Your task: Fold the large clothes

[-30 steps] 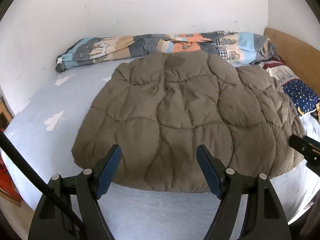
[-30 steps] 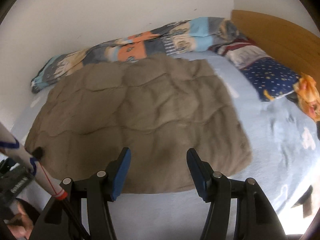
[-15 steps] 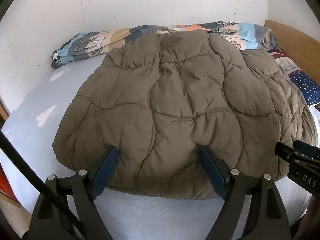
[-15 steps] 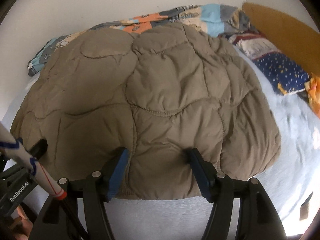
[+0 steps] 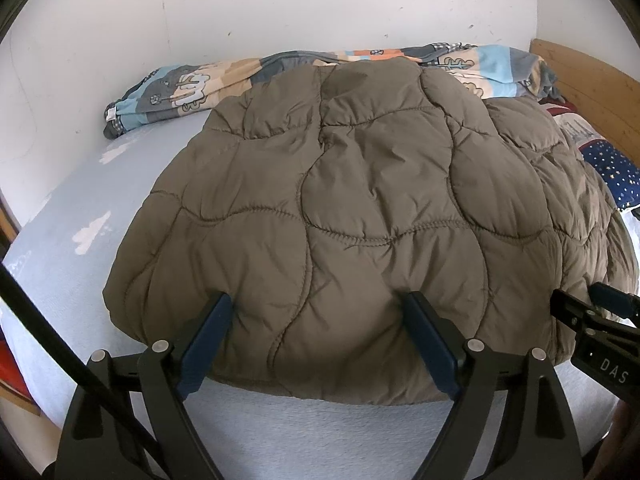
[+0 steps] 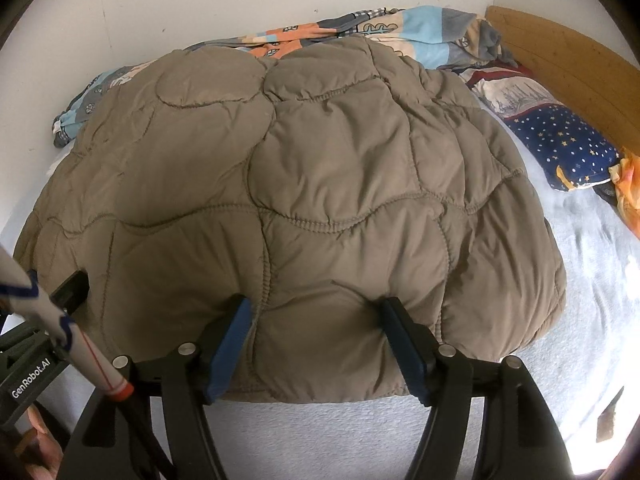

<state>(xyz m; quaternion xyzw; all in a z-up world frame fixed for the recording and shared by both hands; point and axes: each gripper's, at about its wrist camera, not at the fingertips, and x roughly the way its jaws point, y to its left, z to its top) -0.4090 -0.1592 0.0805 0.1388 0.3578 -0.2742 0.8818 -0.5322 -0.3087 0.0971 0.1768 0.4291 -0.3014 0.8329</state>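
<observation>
- Since a second ago both grippers have come down to the near edge of the olive-brown quilted puffer garment (image 5: 360,208), which was farther off in both views and now fills most of each.
- The left gripper (image 5: 318,338) has its blue-padded jaws spread wide and opening, with the garment's near hem bulging up between them; the pads flank the fabric rather than pinch it, so nothing is held.
- The right gripper (image 6: 316,338) stands the same way farther right along that hem: jaws wide and opening, a puff of fabric between them, no grip.
- The garment lies spread on the pale blue bedsheet (image 5: 68,248), reaching from the near edge of the bed to the patterned blue-and-orange blanket (image 5: 180,88) bunched against the far wall.
- My reading: both grippers are set to close on the near hem and carry it toward the far side for a fold; no fold looks begun.
- Hard to tell: whether the lower pads sit under the hem or only press on top; the padding hides them.
- Sleeves and collar are not made out, so which end is nearest is uncertain.
- The starred navy pillow (image 6: 560,144) and the wooden headboard (image 6: 560,56) are cut off at far right.
</observation>
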